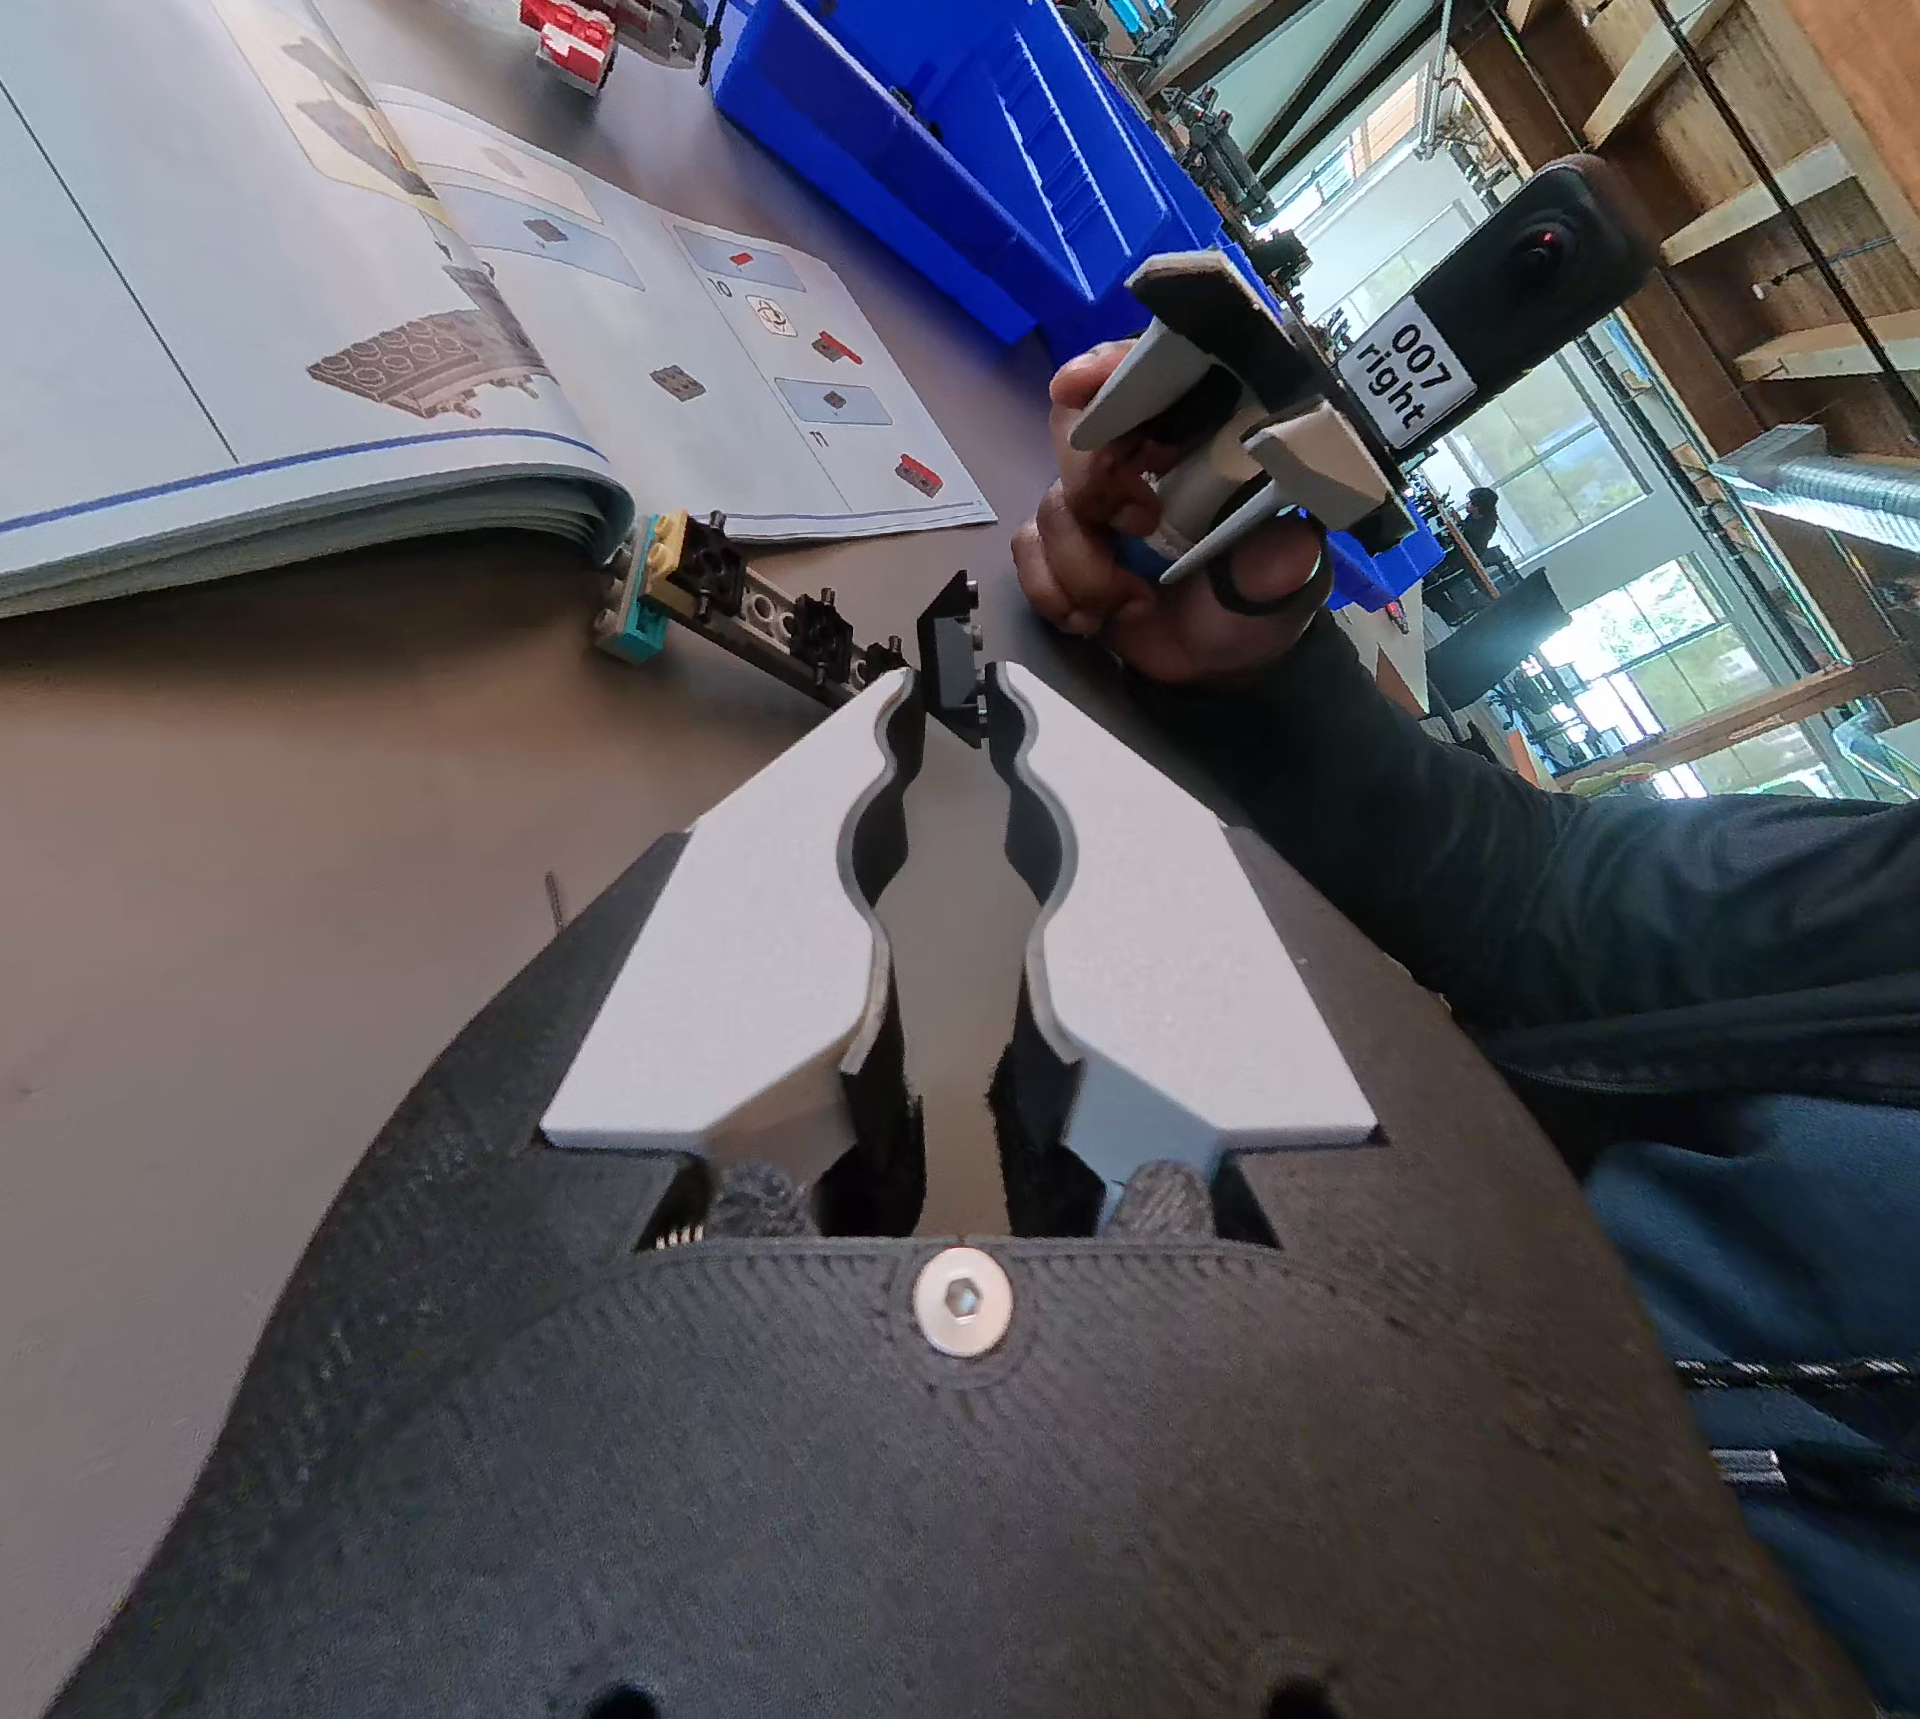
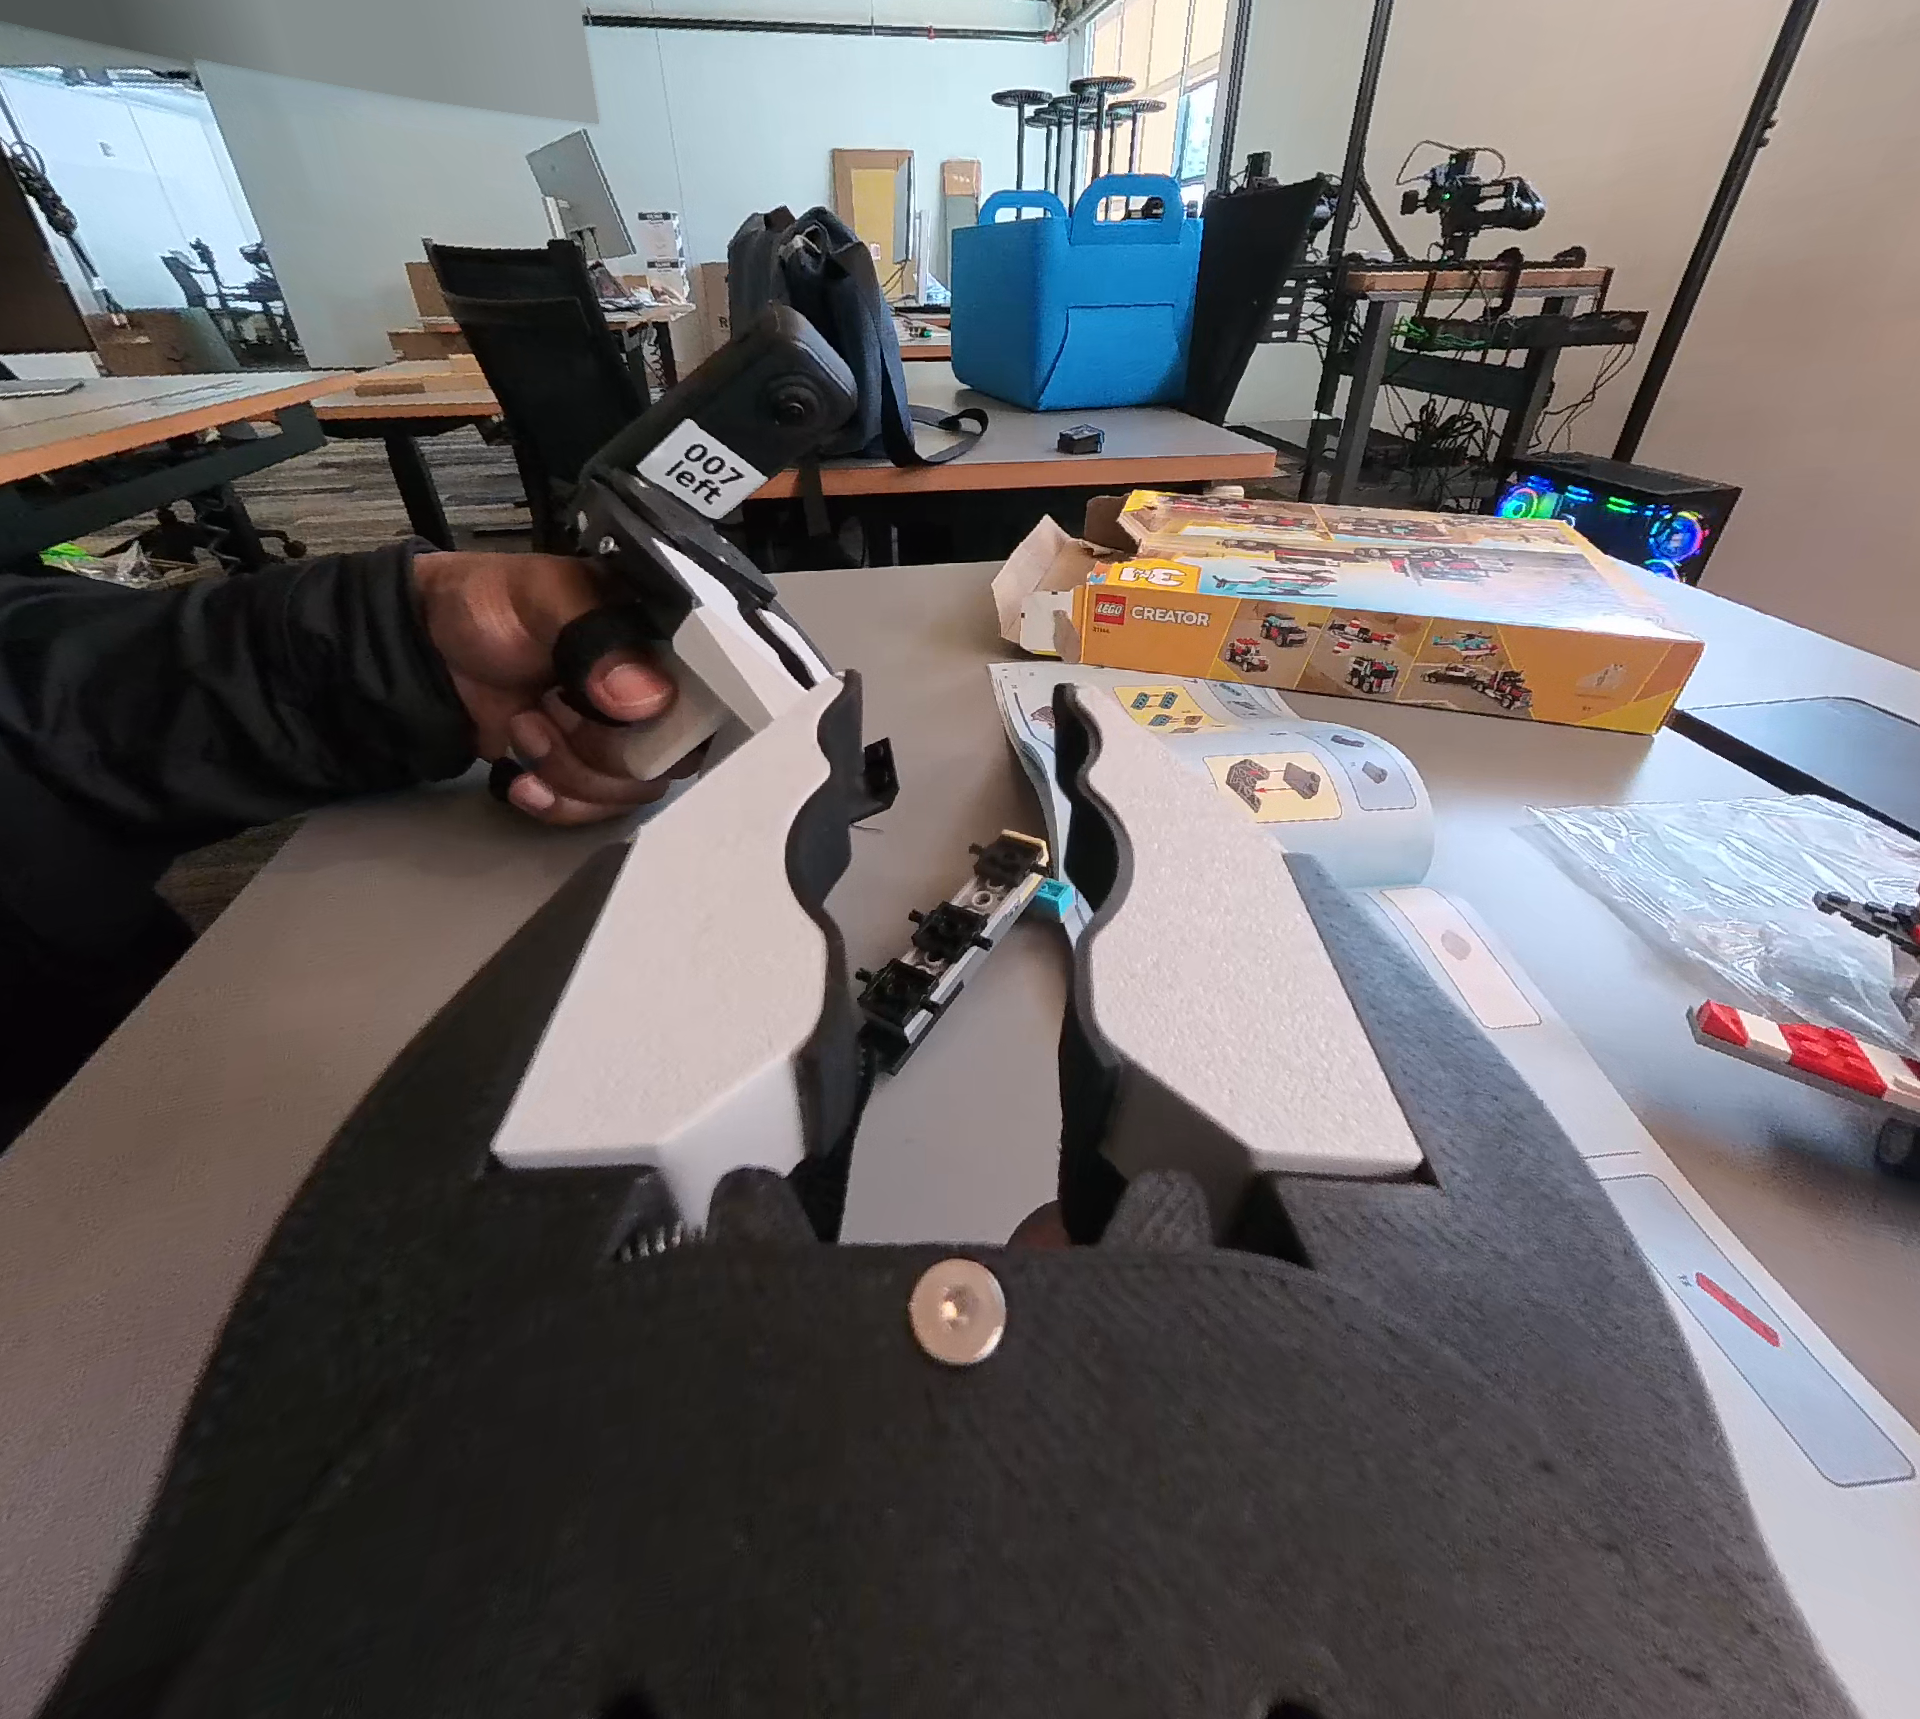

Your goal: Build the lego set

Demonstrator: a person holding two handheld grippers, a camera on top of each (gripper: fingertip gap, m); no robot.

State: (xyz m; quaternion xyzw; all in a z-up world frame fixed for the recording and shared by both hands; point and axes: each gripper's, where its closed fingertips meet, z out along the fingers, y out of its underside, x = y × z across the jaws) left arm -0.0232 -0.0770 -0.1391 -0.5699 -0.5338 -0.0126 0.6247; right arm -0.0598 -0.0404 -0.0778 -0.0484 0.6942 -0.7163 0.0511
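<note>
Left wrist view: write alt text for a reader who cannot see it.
The left gripper pinches a small black Lego piece above a grey table, beside a long partly built Lego beam. An open instruction booklet lies behind.

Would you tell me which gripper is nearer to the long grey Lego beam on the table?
Right. The open right gripper straddles the beam; the left gripper, gripping a small black piece, sits just off the beam's end.

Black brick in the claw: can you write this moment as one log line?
left claw: shut on black brick | right claw: open, empty | long gray assembly: lying on table | instruction booklet: open
</note>
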